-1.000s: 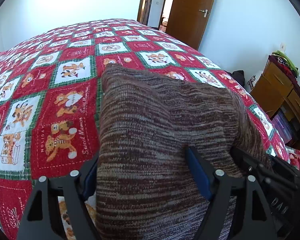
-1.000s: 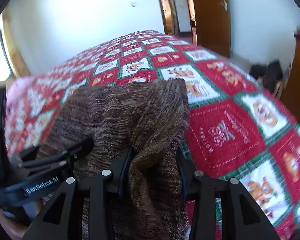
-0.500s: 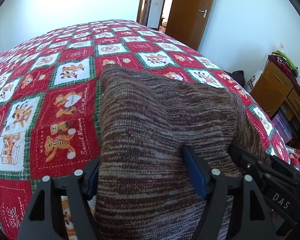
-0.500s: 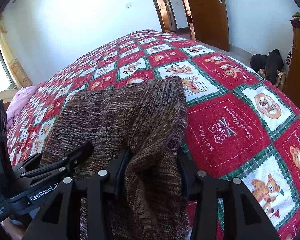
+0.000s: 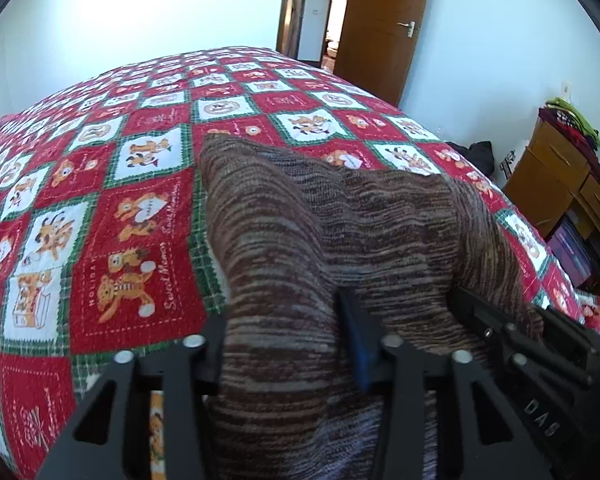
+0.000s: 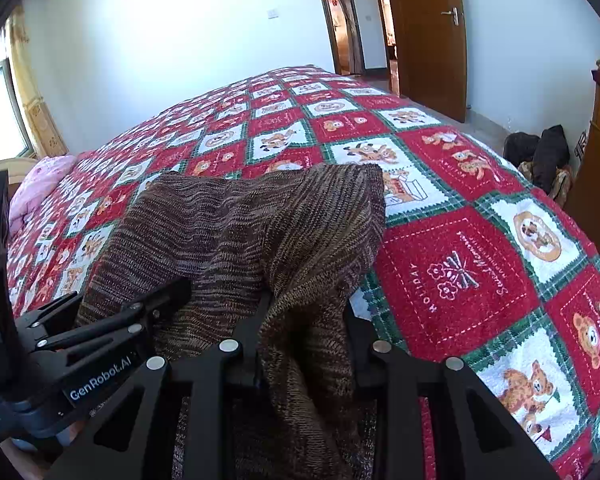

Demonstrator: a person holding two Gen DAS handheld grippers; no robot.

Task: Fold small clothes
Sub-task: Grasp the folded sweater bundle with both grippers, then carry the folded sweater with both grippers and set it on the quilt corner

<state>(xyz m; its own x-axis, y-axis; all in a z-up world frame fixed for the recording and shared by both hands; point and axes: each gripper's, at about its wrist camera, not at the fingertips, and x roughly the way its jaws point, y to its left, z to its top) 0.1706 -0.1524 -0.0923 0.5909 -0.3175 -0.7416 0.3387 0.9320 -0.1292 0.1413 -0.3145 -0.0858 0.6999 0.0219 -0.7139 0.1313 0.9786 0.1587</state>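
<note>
One brown striped knit garment (image 5: 364, 232) is lying across the near part of the bed, on top of one red, white and green patchwork quilt (image 5: 112, 216) printed with bears and other small animals. Two grippers are working on it. The left gripper (image 5: 284, 344) is clenching a bunched fold of the knit between its two fingers, and the fabric is rising up out of the jaws and draping away over the quilt toward a far corner of the garment. The right gripper (image 6: 306, 332) is likewise pinching a gathered ridge of the same garment (image 6: 260, 224) between its two fingers, with the cloth filling the gap between them and hanging down below. In the right wrist view the left gripper's black body is showing at the lower left, just beside the fabric; in the left wrist view the right gripper's body is showing at the lower right, touching the knit. Both held edges are lifted clear of the quilt (image 6: 480, 264) while the far end of the garment is resting flat on it. One brown wooden door (image 6: 424, 36) is standing beyond the bed, and one wooden dresser (image 5: 564, 200) piled with clothes is sitting at the right side of the room.
</note>
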